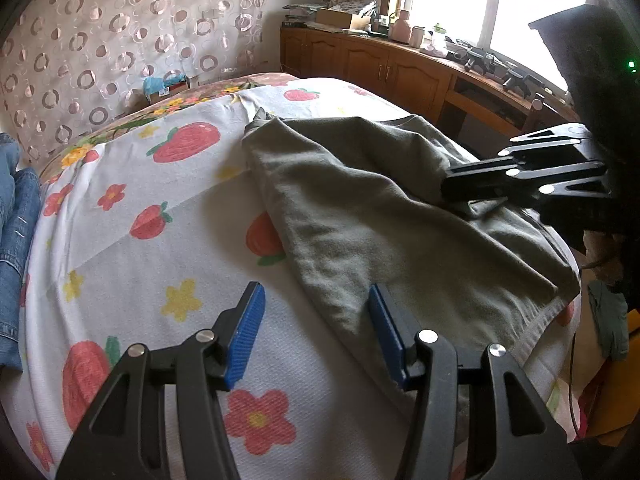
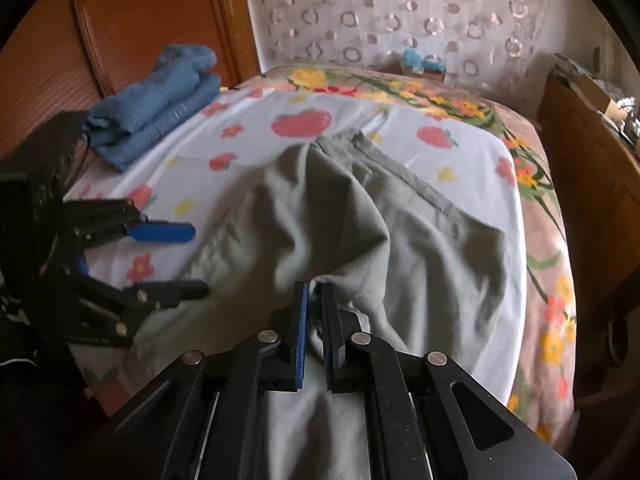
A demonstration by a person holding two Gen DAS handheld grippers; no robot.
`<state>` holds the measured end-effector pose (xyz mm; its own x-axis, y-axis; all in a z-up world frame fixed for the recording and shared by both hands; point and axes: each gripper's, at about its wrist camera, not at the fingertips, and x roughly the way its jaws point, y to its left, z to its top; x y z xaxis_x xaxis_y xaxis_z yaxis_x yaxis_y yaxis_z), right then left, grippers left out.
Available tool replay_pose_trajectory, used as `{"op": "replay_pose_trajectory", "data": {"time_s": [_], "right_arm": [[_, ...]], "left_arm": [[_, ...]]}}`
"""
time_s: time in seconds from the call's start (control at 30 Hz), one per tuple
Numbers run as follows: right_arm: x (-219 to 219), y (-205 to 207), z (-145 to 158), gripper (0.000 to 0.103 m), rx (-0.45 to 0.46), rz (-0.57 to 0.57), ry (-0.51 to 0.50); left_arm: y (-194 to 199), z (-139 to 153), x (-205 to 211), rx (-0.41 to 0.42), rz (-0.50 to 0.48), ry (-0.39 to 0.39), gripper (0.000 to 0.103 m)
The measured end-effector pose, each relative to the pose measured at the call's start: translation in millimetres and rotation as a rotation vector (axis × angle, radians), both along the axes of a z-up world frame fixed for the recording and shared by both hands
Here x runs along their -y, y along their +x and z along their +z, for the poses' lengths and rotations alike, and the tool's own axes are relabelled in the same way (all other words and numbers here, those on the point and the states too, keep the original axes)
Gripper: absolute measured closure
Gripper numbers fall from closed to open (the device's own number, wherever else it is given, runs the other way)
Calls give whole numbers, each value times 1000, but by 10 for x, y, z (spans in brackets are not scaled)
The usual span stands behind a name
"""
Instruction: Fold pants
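Note:
Grey-green pants [image 1: 360, 208] lie rumpled on a white strawberry-print sheet [image 1: 192, 248]. My left gripper [image 1: 316, 292] is open at their near left edge. Its right blue pad [image 1: 386, 332] rests over the fabric edge and the left pad [image 1: 246, 336] is above bare sheet. My right gripper [image 2: 315, 288] is shut on a raised fold of the pants [image 2: 360, 220], and cloth bunches up between its pads. From the right wrist view the left gripper [image 2: 198, 260] sits at the left with its fingers spread. The left wrist view shows the right gripper [image 1: 452, 192] pinching the cloth at the right.
Folded blue jeans [image 2: 160, 100] lie on the bed's far left corner, also at the left edge [image 1: 12, 220]. A wooden cabinet [image 1: 380, 64] with clutter stands under the window beyond the bed. A wooden wardrobe [image 2: 140, 12] stands behind the jeans. The bed's right edge [image 2: 552, 280] drops off.

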<state>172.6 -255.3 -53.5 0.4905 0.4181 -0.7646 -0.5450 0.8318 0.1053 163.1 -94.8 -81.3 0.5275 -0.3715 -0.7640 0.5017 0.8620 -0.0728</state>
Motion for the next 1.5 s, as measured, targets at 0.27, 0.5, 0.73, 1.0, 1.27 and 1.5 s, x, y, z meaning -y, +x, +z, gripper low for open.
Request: {"op": "replay_pose_trajectory", "data": {"time_s": [0.27, 0.5, 0.73, 1.0, 1.27, 1.5], "right_arm": [[424, -103, 270, 82, 69, -118, 42], [540, -42, 164, 81, 33, -161, 23], [280, -58, -44, 78, -22, -97, 4], [166, 24, -138, 78, -50, -68, -23], [162, 37, -54, 99, -9, -45, -12], [431, 241, 401, 99, 177, -171, -84]], "left_arm": [[0, -1, -2, 0, 0, 1, 50], [0, -3, -4, 0, 0, 1, 50], [-1, -3, -5, 0, 0, 0, 50], [-1, -3, -3, 0, 0, 0, 50], [-1, -4, -3, 0, 0, 0, 50], [-2, -4, -4, 0, 0, 0, 49]]}}
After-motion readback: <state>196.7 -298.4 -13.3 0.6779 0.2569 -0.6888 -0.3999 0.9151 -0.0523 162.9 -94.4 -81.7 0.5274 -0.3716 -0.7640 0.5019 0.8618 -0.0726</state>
